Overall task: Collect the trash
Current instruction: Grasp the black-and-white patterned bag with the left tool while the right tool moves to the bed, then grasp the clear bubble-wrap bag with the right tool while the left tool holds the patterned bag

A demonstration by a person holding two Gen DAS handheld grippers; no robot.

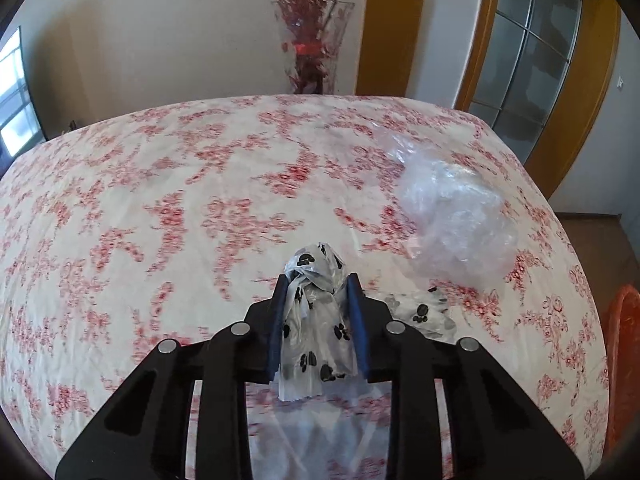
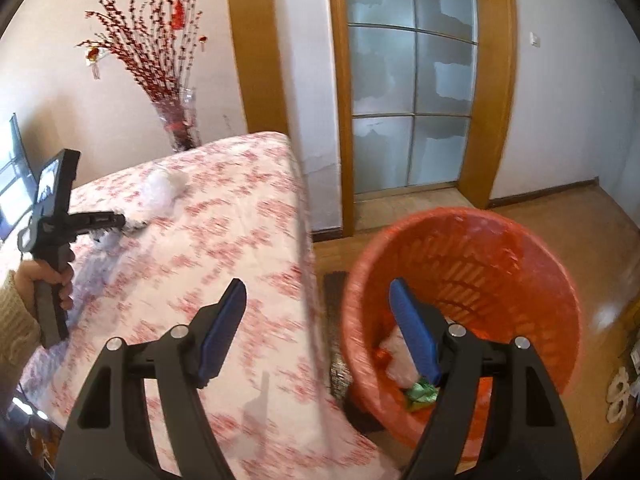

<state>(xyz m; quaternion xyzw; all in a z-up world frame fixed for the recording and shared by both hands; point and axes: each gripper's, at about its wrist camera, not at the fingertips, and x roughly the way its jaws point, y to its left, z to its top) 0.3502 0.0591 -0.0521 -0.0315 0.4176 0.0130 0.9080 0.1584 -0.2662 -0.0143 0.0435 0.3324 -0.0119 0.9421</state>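
Observation:
My left gripper [image 1: 318,286] is shut on a crumpled white plastic bag with black paw prints [image 1: 316,320], held just above the flowered tablecloth [image 1: 160,208]. More of that bag lies at its right [image 1: 424,314]. A crumpled clear plastic bag [image 1: 452,208] lies further right on the table, also in the right wrist view [image 2: 162,190]. My right gripper [image 2: 318,286] is open and empty, over the table's right edge beside the orange trash basket [image 2: 480,264]. The basket holds white and green trash [image 2: 420,394]. The left gripper appears there too [image 2: 116,220].
A glass vase with red branches [image 1: 310,48] stands behind the table's far edge. A glass door with a wooden frame [image 2: 412,100] is behind the basket. Wooden floor [image 2: 580,240] surrounds the basket. The basket rim [image 1: 624,340] shows at the table's right.

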